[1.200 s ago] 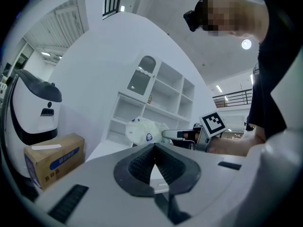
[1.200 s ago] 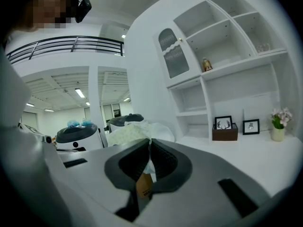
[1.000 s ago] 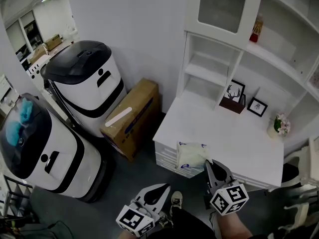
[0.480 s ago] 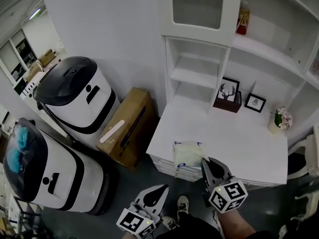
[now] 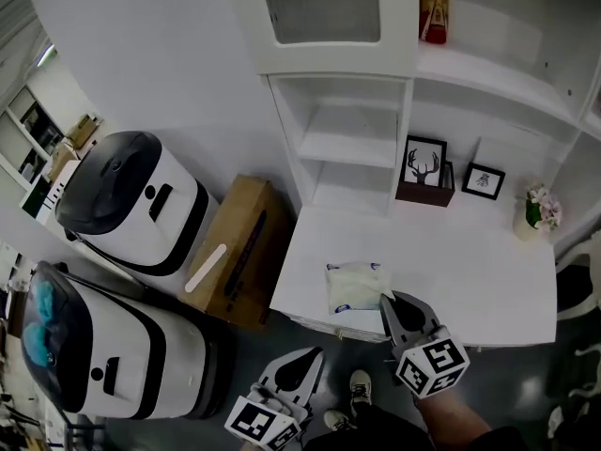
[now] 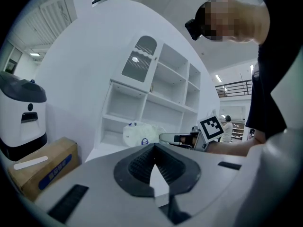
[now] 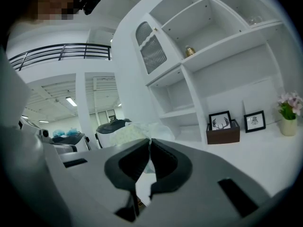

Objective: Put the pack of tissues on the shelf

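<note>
Two jaws of the right gripper (image 5: 387,301) pinch the pack of tissues (image 5: 354,286) by its near edge, the pack jutting ahead of them; left gripper (image 5: 302,365) closed, empty.

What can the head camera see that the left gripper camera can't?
Only the head view shows the flowers, the deer picture and the machine with blue on top. Only the left gripper view shows a far-off person and a balcony railing. Both show the pack of tissues pinched in the right gripper, the cardboard box and the white shelf.
</note>
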Demonstrator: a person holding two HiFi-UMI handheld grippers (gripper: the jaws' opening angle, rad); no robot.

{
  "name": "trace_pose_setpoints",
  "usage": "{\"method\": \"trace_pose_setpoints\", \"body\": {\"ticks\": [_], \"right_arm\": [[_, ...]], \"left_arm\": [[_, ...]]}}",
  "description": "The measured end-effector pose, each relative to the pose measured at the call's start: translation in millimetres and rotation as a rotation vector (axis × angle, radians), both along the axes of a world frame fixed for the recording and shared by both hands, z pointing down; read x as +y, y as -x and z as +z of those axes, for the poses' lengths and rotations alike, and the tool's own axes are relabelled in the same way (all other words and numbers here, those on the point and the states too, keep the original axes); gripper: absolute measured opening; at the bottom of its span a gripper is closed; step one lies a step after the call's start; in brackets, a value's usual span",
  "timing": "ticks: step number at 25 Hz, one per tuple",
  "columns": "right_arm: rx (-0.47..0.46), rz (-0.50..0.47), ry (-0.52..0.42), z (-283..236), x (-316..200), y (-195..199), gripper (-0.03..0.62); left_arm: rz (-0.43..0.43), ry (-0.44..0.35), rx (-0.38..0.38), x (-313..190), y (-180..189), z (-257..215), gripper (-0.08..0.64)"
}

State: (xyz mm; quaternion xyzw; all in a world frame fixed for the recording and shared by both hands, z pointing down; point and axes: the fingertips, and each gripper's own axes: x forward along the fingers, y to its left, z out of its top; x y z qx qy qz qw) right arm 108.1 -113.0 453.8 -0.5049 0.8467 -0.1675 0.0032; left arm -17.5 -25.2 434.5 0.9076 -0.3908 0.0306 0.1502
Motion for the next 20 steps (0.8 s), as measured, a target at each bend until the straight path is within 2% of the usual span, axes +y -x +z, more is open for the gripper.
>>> {"method": "trace_pose_setpoints", "body": {"ticks": [8,15,20], "right_arm": [[-0.02,-0.021,0.023,18.2,-25.0,1.0,0.008],[-0.011,0.002,0.031,19.7,-38.7,12.4,0.008],[-0.007,0.056,0.014,5.1,-48.2,30.2,0.008]], "left_arm": [[-0.022,-0.002,-0.013,-30.7,-3.1,10.4,-0.002],[0.009,-0.01,-0.002,-53.1,9.0,7.9,-0.002],[0.072,-0.02,0.007,-66.0,28.0,-1.3,-0.002]]}}
